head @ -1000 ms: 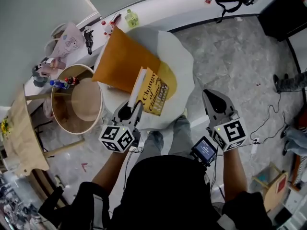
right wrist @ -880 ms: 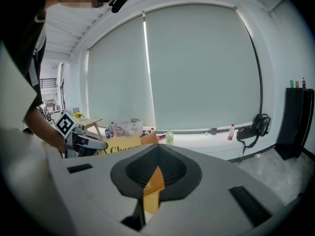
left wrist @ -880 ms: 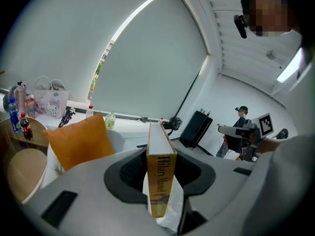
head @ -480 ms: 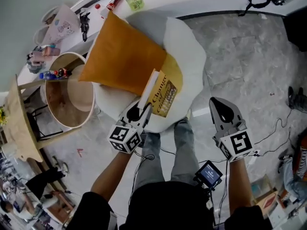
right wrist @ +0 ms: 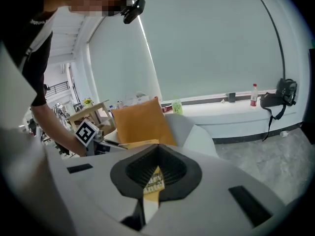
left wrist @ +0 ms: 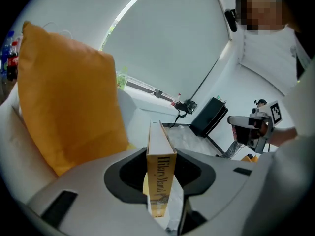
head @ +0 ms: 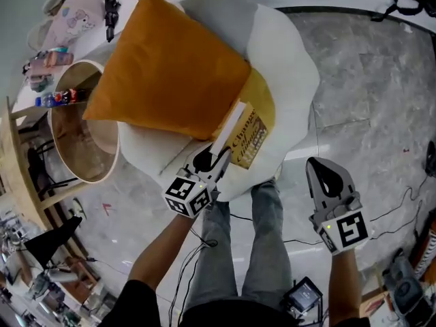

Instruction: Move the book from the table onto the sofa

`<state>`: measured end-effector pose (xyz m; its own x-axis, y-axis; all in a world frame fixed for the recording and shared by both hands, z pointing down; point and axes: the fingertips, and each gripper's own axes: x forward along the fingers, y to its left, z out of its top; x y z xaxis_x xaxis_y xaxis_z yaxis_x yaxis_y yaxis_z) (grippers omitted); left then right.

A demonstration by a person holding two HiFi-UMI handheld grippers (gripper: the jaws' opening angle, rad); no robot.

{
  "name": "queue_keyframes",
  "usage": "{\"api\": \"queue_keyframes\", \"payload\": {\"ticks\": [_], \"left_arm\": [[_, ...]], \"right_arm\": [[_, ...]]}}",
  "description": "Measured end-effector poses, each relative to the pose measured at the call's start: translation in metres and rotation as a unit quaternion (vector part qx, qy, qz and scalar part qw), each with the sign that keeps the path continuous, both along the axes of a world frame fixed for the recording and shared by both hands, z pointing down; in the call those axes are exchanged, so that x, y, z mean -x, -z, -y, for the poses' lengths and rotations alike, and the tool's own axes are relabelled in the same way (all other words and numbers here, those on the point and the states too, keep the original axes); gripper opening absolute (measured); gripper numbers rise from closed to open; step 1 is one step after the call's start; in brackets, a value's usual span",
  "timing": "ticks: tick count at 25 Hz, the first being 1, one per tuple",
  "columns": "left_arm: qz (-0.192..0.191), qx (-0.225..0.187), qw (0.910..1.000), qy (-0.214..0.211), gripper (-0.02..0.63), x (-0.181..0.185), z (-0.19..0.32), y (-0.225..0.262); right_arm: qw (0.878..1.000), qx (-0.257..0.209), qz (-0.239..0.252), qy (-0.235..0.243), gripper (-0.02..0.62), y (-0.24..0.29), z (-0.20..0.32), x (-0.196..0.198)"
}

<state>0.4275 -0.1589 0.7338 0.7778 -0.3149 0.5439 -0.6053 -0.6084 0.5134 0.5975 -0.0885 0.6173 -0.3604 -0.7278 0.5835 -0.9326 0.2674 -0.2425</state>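
Observation:
In the head view my left gripper is shut on the yellow book, gripping its near end. The book stands on edge over the front of the white sofa, just below the orange cushion. I cannot tell whether it touches the seat. The left gripper view shows the book's spine clamped in the left gripper, with the cushion to the left. My right gripper hangs over the floor right of the sofa, jaws together. In its own view the right gripper shows only a small yellow-white scrap in the slit.
A round wooden table with small bottles stands left of the sofa. Beyond it is a wooden chair. The person's legs are below the sofa's front edge. Cables and a small screen device lie on the grey floor.
Both grippers have sunk. The left one has carried the book down and forward, from above the sofa to close over its front by the cushion. The sofa now fills more of the view.

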Motion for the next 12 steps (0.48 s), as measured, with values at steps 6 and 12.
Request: {"api": "queue_keyframes", "payload": {"ticks": [6, 12], "left_arm": [[0.009, 0.009, 0.9999, 0.007, 0.150, 0.003, 0.015, -0.077], [0.029, 0.014, 0.9992, 0.024, 0.153, 0.020, 0.031, -0.122]], "right_arm": [[1.000, -0.002, 0.011, -0.001, 0.006, -0.060, 0.012, 0.012], [0.999, 0.032, 0.024, 0.016, 0.006, -0.106, 0.003, 0.017]]}}
